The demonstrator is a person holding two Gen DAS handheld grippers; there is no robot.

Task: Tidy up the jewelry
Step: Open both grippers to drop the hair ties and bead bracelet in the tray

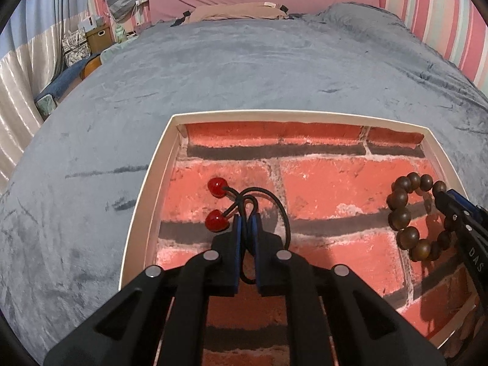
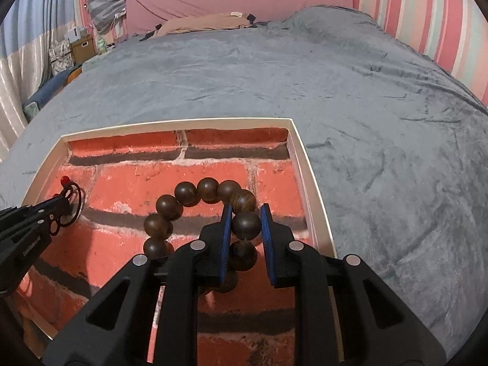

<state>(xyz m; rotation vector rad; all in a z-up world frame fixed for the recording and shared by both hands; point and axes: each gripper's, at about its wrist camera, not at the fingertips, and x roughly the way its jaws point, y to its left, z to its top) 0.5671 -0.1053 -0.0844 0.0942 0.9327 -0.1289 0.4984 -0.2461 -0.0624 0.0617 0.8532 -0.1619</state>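
Left-wrist view: left gripper (image 1: 247, 222) pinched a black cherry-beaded hair tie (image 1: 241, 204); right gripper (image 2: 246, 218) apparently clamped a brown wooden-bead bracelet (image 2: 195, 210), both inside the brick-lined white tray (image 1: 143, 213) for sorting.

Left gripper (image 1: 246, 222), low centre of its own view: blue pads (image 1: 237, 228) pinched nearly together on a black elastic cord (image 1: 280, 204). Right gripper (image 2: 245, 213), low centre of its view: pads (image 2: 226, 228) clamped against one bead of a bracelet (image 2: 207, 195).
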